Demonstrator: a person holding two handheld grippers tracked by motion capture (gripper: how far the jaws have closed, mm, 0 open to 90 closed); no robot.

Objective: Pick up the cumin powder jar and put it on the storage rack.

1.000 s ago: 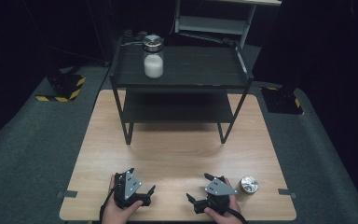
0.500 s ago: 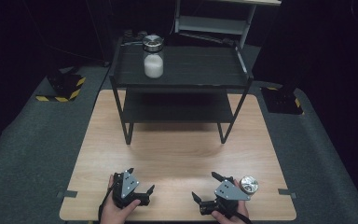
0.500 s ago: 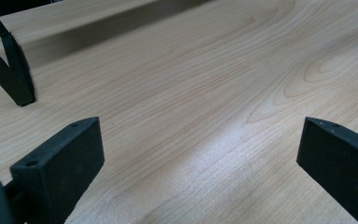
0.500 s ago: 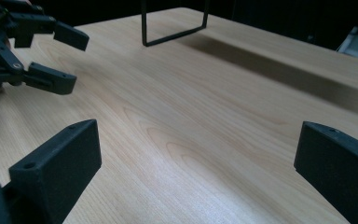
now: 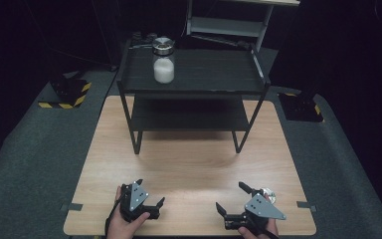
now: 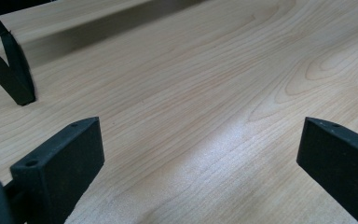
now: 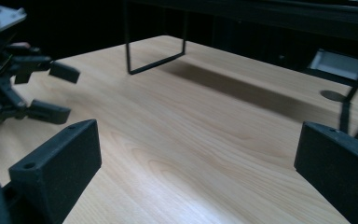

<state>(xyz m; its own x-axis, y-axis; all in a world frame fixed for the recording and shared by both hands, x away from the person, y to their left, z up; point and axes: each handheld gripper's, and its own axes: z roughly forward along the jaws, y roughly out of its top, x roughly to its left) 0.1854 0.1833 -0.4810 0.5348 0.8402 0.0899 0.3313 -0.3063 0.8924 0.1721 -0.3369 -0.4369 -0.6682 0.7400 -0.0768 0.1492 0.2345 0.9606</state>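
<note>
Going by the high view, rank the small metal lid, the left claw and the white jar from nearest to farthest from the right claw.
1. Small metal lid: on the table just beside the right claw, on its right.
2. Left claw: across the table's near edge, to the left.
3. White jar: on the top of the black shelf, at the far end.

- A wooden table [image 5: 189, 164] is carrying a black two-tier shelf [image 5: 194, 74] along its far edge.
- A small metal lid [image 5: 267, 194] is lying near the table's near right corner.
- A jar [image 5: 163, 59] is standing on the shelf's top tier.
</note>
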